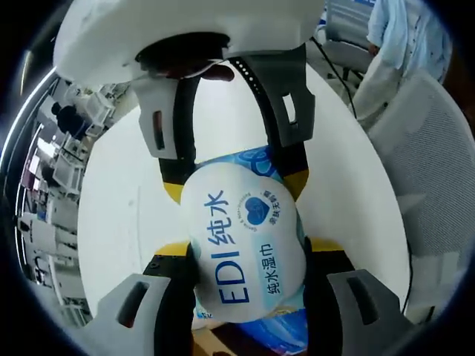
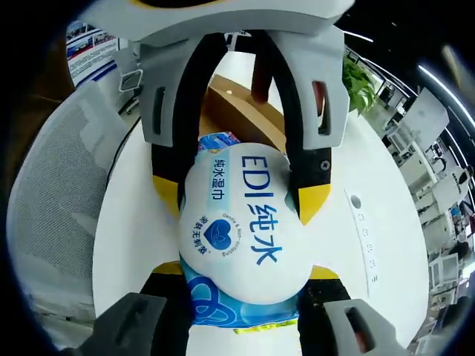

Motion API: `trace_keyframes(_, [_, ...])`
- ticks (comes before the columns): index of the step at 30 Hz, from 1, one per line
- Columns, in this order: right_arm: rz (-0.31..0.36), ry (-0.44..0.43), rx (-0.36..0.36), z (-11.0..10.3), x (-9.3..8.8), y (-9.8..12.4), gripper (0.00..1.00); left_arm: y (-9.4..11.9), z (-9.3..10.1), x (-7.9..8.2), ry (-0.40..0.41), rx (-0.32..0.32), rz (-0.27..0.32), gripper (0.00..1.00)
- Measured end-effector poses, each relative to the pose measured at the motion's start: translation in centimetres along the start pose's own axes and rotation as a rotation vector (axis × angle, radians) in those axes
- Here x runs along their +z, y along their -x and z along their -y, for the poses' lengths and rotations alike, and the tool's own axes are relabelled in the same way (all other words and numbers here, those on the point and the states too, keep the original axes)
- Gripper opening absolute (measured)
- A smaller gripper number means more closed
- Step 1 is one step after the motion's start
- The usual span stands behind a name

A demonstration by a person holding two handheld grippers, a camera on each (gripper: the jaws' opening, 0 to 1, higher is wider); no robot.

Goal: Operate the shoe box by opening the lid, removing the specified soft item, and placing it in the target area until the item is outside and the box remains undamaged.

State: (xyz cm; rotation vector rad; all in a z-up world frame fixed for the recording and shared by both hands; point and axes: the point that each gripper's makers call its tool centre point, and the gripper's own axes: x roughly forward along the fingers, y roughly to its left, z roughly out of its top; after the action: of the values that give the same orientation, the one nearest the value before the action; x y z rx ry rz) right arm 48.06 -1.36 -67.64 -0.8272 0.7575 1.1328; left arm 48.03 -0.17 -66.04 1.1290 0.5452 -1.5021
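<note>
Two grippers hold one soft wipes pack [image 1: 249,245] between them — our left gripper [image 1: 249,256] and right gripper [image 2: 241,271] both clamp it above the white table [image 1: 126,200]. It's out of the cardboard box [image 2: 237,111] — setting it down remains.

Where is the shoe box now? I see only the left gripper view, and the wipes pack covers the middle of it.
Observer: In the right gripper view, a brown cardboard box stands on the white table, behind the left gripper.
Operator: Does anything else lie on the table?
Observer: Yes, a white power strip lies to the right of the wipes pack in that view.
Operator: And beyond the table?
Observer: A green plant shows past the table's edge, at the upper right of that view.
</note>
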Motion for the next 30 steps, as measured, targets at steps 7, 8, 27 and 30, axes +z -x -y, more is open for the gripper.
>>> trace_keyframes(7, [-0.011,-0.005,0.003,1.0,-1.1,-0.4,0.54,-1.1,-1.0,0.2,0.0,-0.004,0.0,0.58])
trace_keyframes(8, [-0.014,-0.005,0.003,1.2,-1.4,-0.4,0.54,-1.3,-1.0,0.2,0.0,-0.005,0.0,0.58])
trace_keyframes(27, [-0.032,-0.03,0.007,3.2,-5.3,-1.5,0.54,-5.1,-3.1,1.5,-0.033,-0.017,0.021,0.57])
trace_keyframes(30, [-0.033,-0.034,0.007,3.3,-5.7,-1.8,0.54,-5.7,-3.4,1.4,-0.039,-0.021,0.021,0.57])
